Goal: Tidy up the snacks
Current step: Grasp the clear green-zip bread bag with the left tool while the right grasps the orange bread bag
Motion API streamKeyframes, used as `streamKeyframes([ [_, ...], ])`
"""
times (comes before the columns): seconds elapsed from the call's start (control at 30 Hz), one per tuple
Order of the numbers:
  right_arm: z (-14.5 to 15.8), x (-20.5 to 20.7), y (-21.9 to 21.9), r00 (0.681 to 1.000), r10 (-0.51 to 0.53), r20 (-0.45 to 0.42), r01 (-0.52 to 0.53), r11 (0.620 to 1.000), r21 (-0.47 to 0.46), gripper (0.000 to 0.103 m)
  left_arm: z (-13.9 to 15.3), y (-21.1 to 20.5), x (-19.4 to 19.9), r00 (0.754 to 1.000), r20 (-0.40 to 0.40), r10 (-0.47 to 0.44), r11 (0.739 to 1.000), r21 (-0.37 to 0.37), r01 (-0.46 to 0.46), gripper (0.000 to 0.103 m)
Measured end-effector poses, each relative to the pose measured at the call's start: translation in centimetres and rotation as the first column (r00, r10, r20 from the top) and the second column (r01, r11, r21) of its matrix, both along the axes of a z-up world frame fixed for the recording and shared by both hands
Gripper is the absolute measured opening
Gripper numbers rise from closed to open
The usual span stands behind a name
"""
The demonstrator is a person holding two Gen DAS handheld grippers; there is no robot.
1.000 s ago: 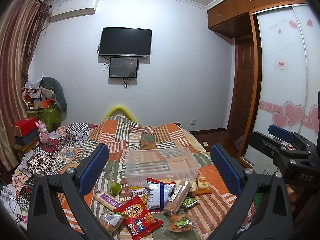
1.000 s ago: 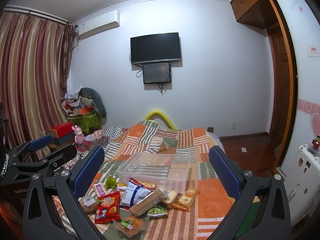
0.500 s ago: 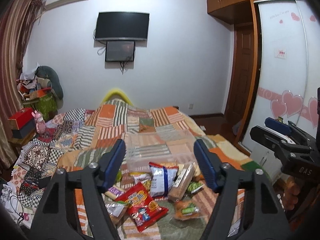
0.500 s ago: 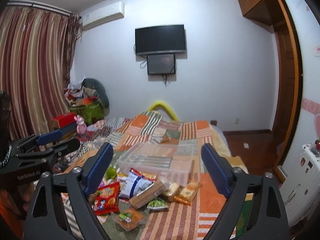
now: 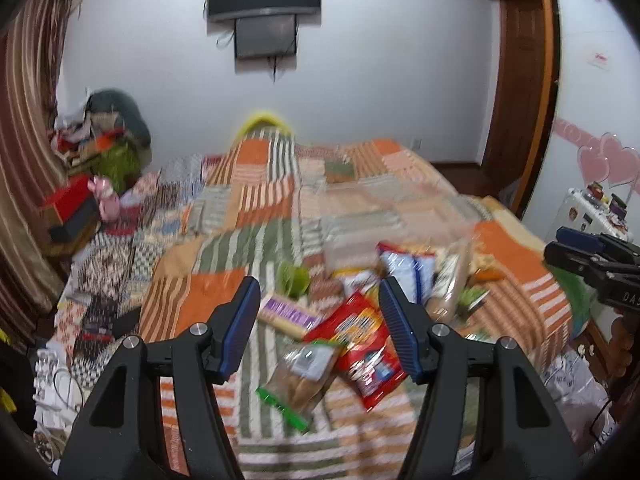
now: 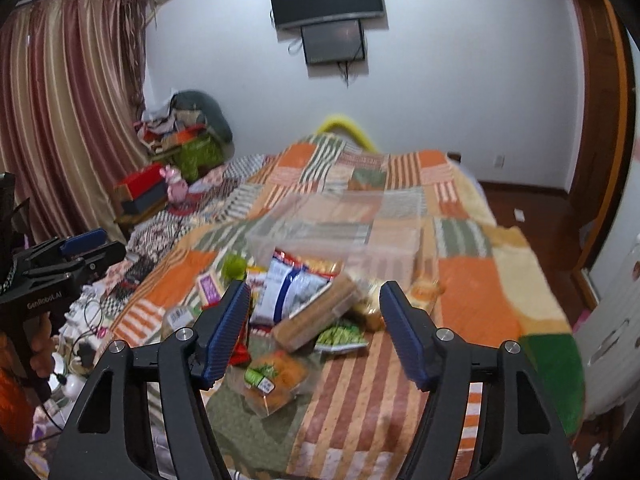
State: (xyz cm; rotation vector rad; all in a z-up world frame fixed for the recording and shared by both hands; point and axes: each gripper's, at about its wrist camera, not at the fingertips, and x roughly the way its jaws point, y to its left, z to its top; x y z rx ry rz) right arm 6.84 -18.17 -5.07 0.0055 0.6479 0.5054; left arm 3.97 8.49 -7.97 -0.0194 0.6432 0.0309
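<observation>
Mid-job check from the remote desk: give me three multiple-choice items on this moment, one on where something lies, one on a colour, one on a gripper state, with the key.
1. Where does the clear plastic bin sit relative to the snack pile?
A. Behind the pile, farther up the bed
B. On the floor by the door
C. On top of the red bag

2. What colour is the chip bag lying between the left gripper fingers in the left wrist view?
A. Black
B. Red
C. Pink

3. What state is the right gripper in?
A. Shut on the cracker sleeve
B. Shut on nothing
C. Open, holding nothing

Key: 1 A, the bin rests on the quilt beyond the snacks. 2 B, its wrapper is plainly red. 3 C, a wide gap shows between its blue pads, with the snacks lying on the bed beyond.
</observation>
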Motion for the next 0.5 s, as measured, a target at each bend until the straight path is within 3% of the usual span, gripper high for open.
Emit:
streamKeyframes([
  [0.23,-2.7,1.4,1.7,0.993,0.027,-0.119,-0.029,0.999,-0.013,0.065,-4.0,3.4,1.2,0.991,-0.133,0.006,1.0,-0.026,-0.01,0.062],
  [0.5,-5.6,2.4,3.6,0.97,0.048,-0.238,-0.065,0.996,-0.064,0.065,-9.5,3.7,3.8,0.952,-0.296,-0.078,0.994,-0.094,0.052,0.063],
])
